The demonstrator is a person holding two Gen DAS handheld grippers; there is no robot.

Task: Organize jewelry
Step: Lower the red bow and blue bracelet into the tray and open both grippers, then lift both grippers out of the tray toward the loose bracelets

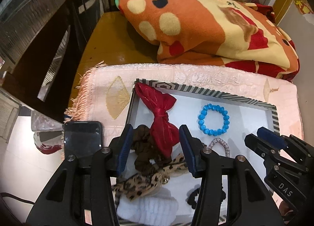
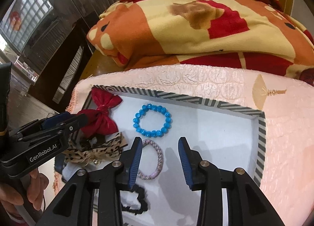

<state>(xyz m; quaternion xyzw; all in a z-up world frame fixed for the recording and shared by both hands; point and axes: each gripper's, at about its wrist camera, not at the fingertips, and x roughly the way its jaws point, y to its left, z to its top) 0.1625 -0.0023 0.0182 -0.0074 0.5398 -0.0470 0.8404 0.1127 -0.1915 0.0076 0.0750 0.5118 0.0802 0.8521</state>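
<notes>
Blanket (image 1: 206, 25) at 12 o'clock, out of the way. Tray (image 1: 219, 93) on pink mat (image 1: 109, 80) corrals accessories: red bow (image 1: 161, 119) at 10, blue bracelet (image 1: 214, 120) centre. Left claw (image 1: 155, 147) gaping over bow, empty. Right claw (image 2: 160, 162) also spread, empty, hair tie (image 2: 155, 159) at its 9.

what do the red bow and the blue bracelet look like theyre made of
Red bow: looks like thin satin or organza fabric, shiny; it shows soft creases with bright glints along the folds. Blue bracelet: faceted beads, probably plastic or glass, glossy; each bead catches small highlights. Which of the two cannot be told from the look.
</notes>
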